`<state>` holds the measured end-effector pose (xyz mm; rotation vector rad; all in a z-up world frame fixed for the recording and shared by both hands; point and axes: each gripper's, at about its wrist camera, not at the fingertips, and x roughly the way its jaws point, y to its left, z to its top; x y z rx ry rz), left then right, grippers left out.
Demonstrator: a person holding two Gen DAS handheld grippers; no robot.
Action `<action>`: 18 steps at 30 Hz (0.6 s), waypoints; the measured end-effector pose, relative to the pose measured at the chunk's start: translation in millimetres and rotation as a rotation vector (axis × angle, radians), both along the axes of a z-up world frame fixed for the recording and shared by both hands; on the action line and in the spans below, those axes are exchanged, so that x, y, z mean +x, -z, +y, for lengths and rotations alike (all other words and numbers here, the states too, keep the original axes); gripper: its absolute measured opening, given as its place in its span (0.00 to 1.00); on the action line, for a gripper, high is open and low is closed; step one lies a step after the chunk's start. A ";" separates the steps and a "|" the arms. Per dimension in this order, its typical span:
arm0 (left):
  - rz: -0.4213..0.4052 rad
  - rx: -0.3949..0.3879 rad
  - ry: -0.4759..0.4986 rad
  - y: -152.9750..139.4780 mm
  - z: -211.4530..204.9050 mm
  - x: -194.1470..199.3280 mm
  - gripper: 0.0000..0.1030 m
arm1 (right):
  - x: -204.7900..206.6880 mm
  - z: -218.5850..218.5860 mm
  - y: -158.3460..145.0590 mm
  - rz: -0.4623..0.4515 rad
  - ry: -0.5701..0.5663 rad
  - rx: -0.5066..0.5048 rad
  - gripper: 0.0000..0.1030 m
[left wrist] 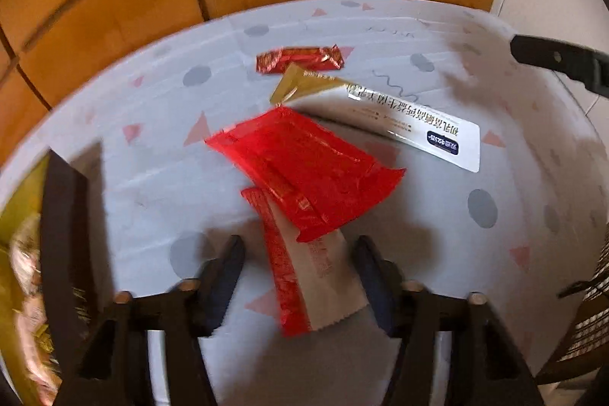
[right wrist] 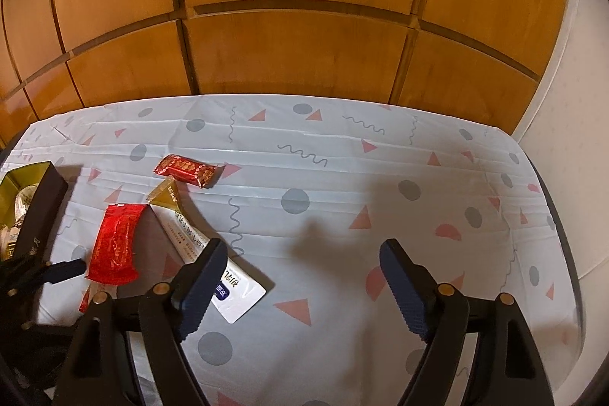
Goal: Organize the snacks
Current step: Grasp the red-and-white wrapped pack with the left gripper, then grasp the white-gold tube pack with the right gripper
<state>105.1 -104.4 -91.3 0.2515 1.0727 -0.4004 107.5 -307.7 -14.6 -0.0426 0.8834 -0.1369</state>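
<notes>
Bearing Chinese print, white-gold sachet [left wrist: 384, 113], left tongs [left wrist: 300, 265] straddling red-edged stick [left wrist: 300, 276]

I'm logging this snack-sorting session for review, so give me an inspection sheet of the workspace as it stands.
Surface: table under a white tablecloth printed with grey dots, pink triangles and squiggles.
Job's things: small red candy bar lying alone; white and gold sachet; red packet overlapping a red and white stick sachet; dark box with gold lining at the table's left edge, already holding some packets.
Clutter: nothing seen.
Grippers: left gripper open, its fingers either side of the stick sachet, contact unclear; right gripper open and empty.
Cables: nothing seen.
Surroundings: wooden panelled cabinet behind the table; pale wall on the right.
</notes>
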 end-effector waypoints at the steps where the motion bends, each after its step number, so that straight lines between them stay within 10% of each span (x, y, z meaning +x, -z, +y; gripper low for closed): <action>1: -0.014 -0.022 -0.003 -2.9 3.9 -4.2 0.40 | 0.0 -1.0 0.2 0.001 0.003 0.002 0.80; 18: -0.074 -0.098 0.012 -1.1 77.5 -87.3 0.36 | 3.8 1.6 17.4 0.079 0.000 -0.039 0.80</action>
